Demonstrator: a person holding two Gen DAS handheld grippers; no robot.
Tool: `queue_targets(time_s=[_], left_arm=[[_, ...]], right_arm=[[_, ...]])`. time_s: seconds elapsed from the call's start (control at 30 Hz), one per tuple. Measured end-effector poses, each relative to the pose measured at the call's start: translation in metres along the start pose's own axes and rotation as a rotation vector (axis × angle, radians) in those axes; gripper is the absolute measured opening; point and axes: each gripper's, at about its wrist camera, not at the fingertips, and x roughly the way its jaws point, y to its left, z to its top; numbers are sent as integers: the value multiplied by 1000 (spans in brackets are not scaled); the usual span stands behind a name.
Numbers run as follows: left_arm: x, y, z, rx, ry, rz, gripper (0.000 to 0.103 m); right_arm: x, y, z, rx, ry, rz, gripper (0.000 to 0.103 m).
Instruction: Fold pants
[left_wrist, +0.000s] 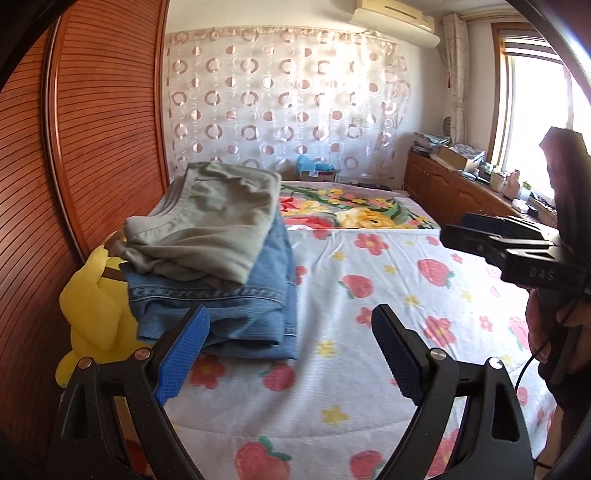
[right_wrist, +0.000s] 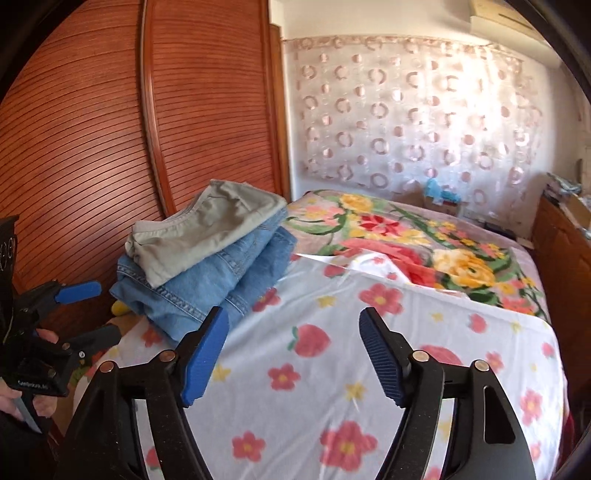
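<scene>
the right claw (right_wrist: 293, 354) hangs over the bed (right_wrist: 406, 332) with its blue-padded jaws spread wide and nothing between them, only the strawberry-and-flower sheet (right_wrist: 314, 387) below. at the bed's left edge, by the slatted wooden wardrobe doors (right_wrist: 110, 129), folded khaki pants (right_wrist: 199, 229) lie on top of folded blue jeans (right_wrist: 207, 280). the left claw (right_wrist: 94, 312) shows at the far left, held in a hand (right_wrist: 46, 338), jaws apart.

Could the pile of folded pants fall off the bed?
Maybe. The khaki pants sit crooked on the folded jeans, so a nudge might slide them off. The whole pile rests near the bed's edge, next to a yellow plush toy by the wardrobe, so it could tip that way. Both the left claw and the right claw are open and empty close by; one could bump the pile.
</scene>
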Motion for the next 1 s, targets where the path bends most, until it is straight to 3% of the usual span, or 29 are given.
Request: queue_targets(time_s=[0.07,0.47,0.8,1.0], left_arm=[[-5,-6,-2,9,-9,-18,90],[-28,-36,-17,25,-18,-46,90],[-43,-73,-17,45,-22,-75,90],[-54,-99,-9,70,-49,-96,90]], right_arm=[[-12,3,-7,19,-14,-25,85],[-75,27,-58,91,-26,-130,85],[-127,42,-76,140,-40,-201,86],[-148,43,-81,168,-66,-233,94]])
